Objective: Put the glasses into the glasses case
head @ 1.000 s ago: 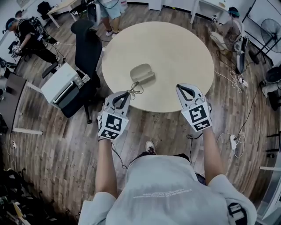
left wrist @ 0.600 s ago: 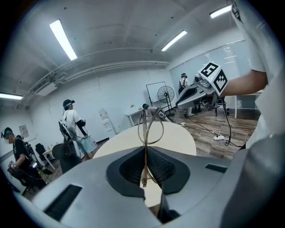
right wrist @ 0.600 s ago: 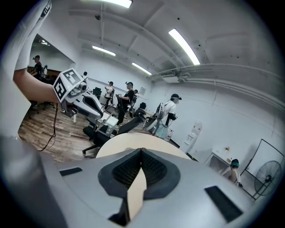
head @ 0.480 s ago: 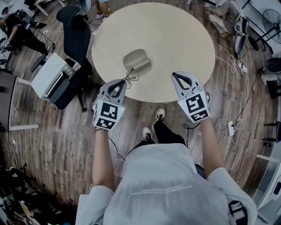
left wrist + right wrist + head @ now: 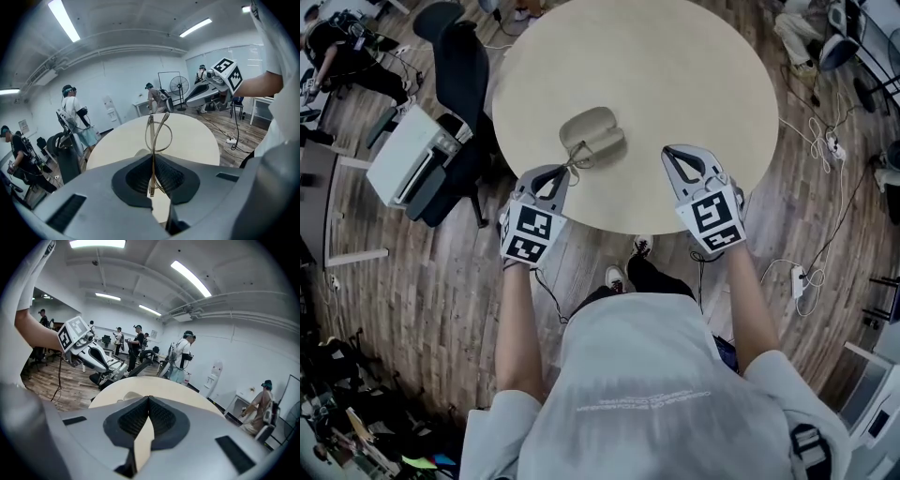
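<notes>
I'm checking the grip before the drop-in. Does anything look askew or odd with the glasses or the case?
Only the grip: the left gripper pinches the glasses by a thin part of the frame, so they stick out edge-on. The case looks open on the table, nothing damaged.

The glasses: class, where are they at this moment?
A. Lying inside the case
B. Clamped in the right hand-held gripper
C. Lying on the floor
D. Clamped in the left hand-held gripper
D: the left gripper view shows the left hand-held gripper shut on the glasses, short of the case on the table, while the right hand-held gripper is shut on nothing.
</notes>
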`<state>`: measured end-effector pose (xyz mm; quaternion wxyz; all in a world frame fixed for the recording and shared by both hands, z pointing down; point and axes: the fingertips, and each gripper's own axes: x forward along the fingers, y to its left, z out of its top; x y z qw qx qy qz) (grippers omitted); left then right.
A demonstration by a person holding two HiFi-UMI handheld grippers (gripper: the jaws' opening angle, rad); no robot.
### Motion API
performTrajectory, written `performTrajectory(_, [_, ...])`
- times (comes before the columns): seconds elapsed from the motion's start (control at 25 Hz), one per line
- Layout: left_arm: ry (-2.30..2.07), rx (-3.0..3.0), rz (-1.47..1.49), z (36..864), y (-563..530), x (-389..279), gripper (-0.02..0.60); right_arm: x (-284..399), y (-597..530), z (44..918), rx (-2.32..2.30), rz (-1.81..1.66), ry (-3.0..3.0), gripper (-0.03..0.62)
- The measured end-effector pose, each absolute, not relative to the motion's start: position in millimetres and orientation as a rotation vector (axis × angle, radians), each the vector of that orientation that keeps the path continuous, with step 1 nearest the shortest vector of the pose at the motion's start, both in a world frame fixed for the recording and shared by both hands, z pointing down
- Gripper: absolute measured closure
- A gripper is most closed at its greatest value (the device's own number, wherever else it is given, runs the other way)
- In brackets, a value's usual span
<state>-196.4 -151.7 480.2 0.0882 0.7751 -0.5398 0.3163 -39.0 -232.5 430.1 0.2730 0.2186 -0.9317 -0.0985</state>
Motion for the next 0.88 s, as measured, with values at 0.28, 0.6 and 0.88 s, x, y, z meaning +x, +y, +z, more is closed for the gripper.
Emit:
performTrajectory(0.28, [-1.579,2.221,0.996,510.6,-191.5,-206.4,0.560,-51.9,-275.0,458.3,0.530,-0.228,-2.498,0.591])
performTrajectory(0.6, [-1.481,2.250,1.054,537.5,-229.9,-220.3,0.560,-59.2,-297.6,486.3,0.560,-0.163,-2.438,0.591])
performTrajectory(0.88, [-1.307,2.319,1.102,575.6,-256.1,-228.0,0.560,-67.2,-308.3,507.7,0.659,-0.105,-2.357,0.591])
